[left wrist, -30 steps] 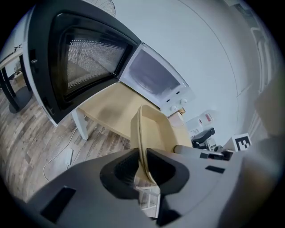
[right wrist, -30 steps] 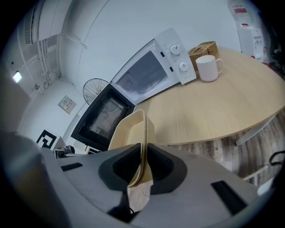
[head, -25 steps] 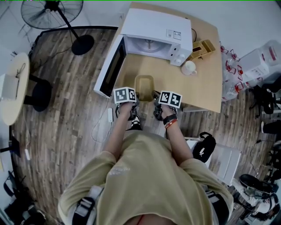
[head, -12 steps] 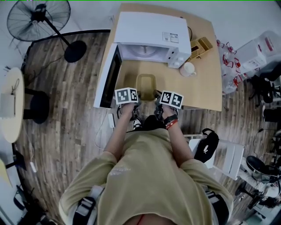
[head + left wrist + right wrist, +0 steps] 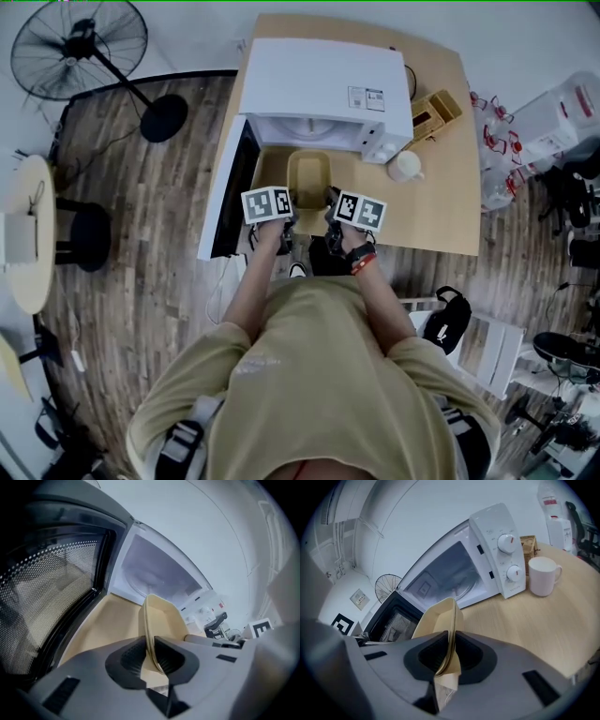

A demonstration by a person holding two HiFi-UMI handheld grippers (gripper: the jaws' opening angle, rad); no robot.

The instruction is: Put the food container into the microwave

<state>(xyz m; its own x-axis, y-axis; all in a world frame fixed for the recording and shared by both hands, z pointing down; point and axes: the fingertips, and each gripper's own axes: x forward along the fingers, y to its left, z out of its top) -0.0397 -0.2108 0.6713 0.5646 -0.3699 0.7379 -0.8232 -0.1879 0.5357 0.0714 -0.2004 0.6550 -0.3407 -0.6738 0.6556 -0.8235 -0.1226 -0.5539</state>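
Nearest the person, the left gripper (image 5: pixel 149 654) and the right gripper (image 5: pixel 450 657) are each clamped on one side wall of the tan food container (image 5: pixel 309 178), carrying it between them. Compared with a second ago, it has travelled from the near edge of the table (image 5: pixel 436 202) to just in front of the microwave (image 5: pixel 323 80), beside its open door (image 5: pixel 223 202). Farther in, the cavity looks free, so sliding in and letting go likely remain.

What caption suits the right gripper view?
Right gripper clamps the rim of the tan rectangular food container before the open white microwave, white mug alongside.
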